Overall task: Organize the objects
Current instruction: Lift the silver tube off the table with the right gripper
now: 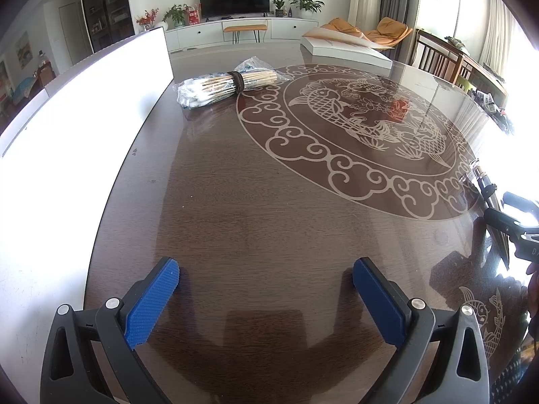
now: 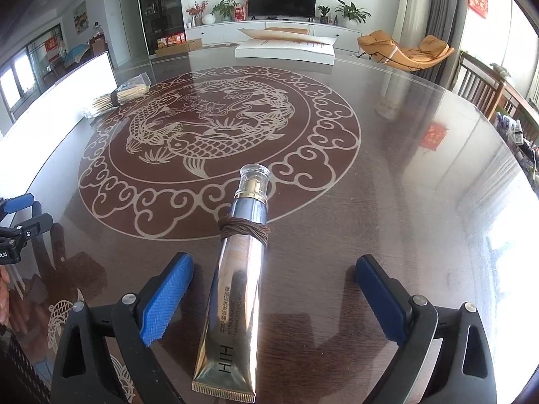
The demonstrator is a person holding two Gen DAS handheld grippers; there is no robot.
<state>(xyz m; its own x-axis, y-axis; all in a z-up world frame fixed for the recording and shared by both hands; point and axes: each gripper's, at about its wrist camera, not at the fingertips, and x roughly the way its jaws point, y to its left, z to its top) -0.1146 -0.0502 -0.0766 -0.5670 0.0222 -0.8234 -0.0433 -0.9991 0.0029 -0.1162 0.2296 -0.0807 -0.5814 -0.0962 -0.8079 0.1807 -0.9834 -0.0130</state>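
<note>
A silver-gold cosmetic tube (image 2: 235, 286) with a clear cap and a brown hair tie (image 2: 244, 232) wound around it lies on the dark table between the open jaws of my right gripper (image 2: 274, 294), untouched by either pad. Its cap end shows in the left wrist view (image 1: 485, 185). A bundle of bamboo sticks (image 1: 222, 84) in a plastic wrap, bound with a brown band, lies far ahead of my left gripper (image 1: 266, 298), which is open and empty. The bundle also shows in the right wrist view (image 2: 118, 97).
The glossy dark table (image 1: 269, 202) has a fish medallion (image 2: 219, 141). A white box (image 1: 84, 118) runs along the left edge. A flat white box (image 2: 286, 50) lies at the far side. Wooden chairs (image 2: 488, 91) stand to the right.
</note>
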